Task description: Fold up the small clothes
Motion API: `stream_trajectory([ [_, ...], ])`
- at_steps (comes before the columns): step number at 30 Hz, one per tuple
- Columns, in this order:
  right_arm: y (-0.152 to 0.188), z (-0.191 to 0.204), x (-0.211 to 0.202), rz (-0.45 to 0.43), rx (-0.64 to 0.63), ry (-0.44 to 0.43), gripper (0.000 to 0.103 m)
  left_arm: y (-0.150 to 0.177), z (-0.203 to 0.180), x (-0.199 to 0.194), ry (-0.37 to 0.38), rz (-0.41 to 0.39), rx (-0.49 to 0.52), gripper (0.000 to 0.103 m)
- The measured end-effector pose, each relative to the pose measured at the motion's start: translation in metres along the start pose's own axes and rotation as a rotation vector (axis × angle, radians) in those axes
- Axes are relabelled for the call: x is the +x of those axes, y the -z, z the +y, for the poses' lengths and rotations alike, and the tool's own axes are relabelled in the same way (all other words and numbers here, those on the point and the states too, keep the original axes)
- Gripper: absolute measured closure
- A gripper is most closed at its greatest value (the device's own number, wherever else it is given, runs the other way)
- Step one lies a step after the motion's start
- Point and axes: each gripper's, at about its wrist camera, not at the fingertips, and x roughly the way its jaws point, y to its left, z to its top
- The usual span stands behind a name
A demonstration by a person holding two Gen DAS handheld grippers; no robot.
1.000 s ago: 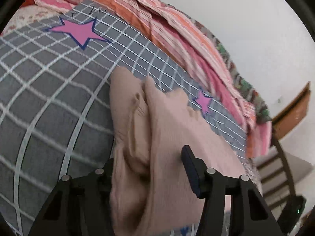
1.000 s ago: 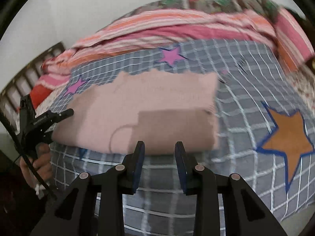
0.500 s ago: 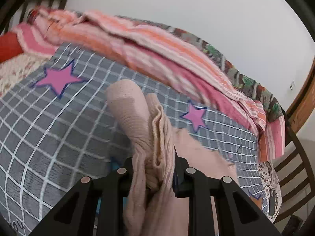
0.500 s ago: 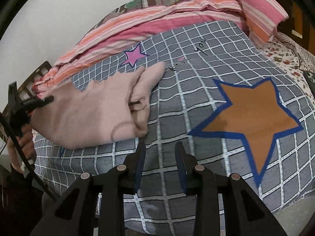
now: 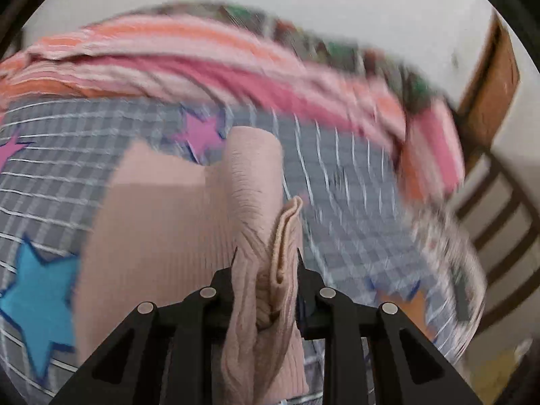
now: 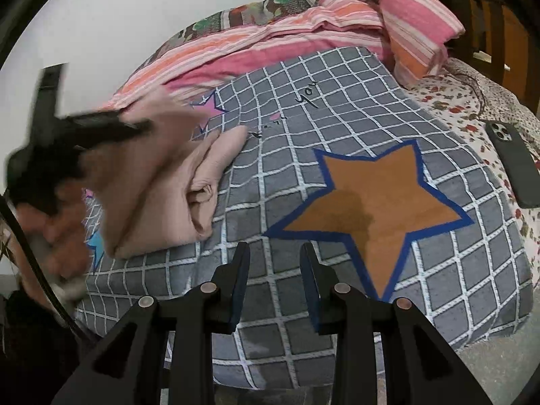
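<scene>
A small pale pink knitted garment point(image 5: 162, 222) lies partly folded on a grey checked blanket with stars point(image 5: 344, 209). My left gripper point(image 5: 266, 263) is shut on a bunched edge of the garment and holds it lifted over the rest. In the right wrist view the garment point(image 6: 158, 189) sits at the left, with the left gripper point(image 6: 101, 131) blurred above it. My right gripper point(image 6: 275, 256) is open and empty, above the blanket's front edge point(image 6: 303, 354), right of the garment.
Striped pink and orange bedding point(image 6: 270, 40) is heaped along the back of the bed. A dark phone point(image 6: 513, 165) lies on the floral sheet at the right. A wooden bed frame point(image 5: 489, 199) stands at the right in the left wrist view.
My left gripper closed on the garment's edge and swung it up and across to the right over the rest. My right gripper moved right, away from the garment.
</scene>
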Motion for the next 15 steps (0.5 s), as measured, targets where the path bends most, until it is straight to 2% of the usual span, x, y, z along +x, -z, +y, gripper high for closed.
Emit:
stream_trajectory([
  [1,0.001,-0.001,0.0,0.003,-0.005,0.004,0.072,0.006,-0.005,0.005,0.013,0.012,0.024,0.075],
  [2,0.001,-0.002,-0.001,0.004,-0.011,0.006,0.072,0.009,-0.007,0.006,0.034,0.01,0.038,0.066],
  [3,0.001,-0.003,-0.001,0.003,-0.015,0.005,0.072,0.011,-0.006,0.0,0.09,-0.004,0.051,0.06],
  [4,0.0,-0.003,-0.001,0.0,-0.021,0.001,0.072,0.01,-0.004,-0.008,0.148,-0.005,0.052,0.049],
  [6,-0.006,0.001,0.0,-0.005,-0.039,-0.024,0.072,0.006,0.01,-0.026,0.242,-0.006,0.027,0.047],
  [8,-0.015,0.008,0.004,-0.012,-0.055,-0.066,0.071,0.005,0.026,-0.044,0.254,-0.035,0.01,0.046],
  [10,-0.025,0.018,0.007,-0.027,-0.062,-0.131,0.069,0.007,0.048,-0.067,0.219,-0.071,0.011,0.043],
  [12,-0.035,0.027,0.011,-0.038,-0.061,-0.192,0.066,0.014,0.068,-0.082,0.13,-0.083,0.022,0.042],
  [13,-0.042,0.035,0.015,-0.049,-0.055,-0.239,0.065,0.021,0.08,-0.087,0.049,-0.072,0.038,0.042],
  [15,-0.05,0.046,0.023,-0.053,-0.041,-0.302,0.061,0.036,0.096,-0.092,-0.045,-0.049,0.064,0.042],
])
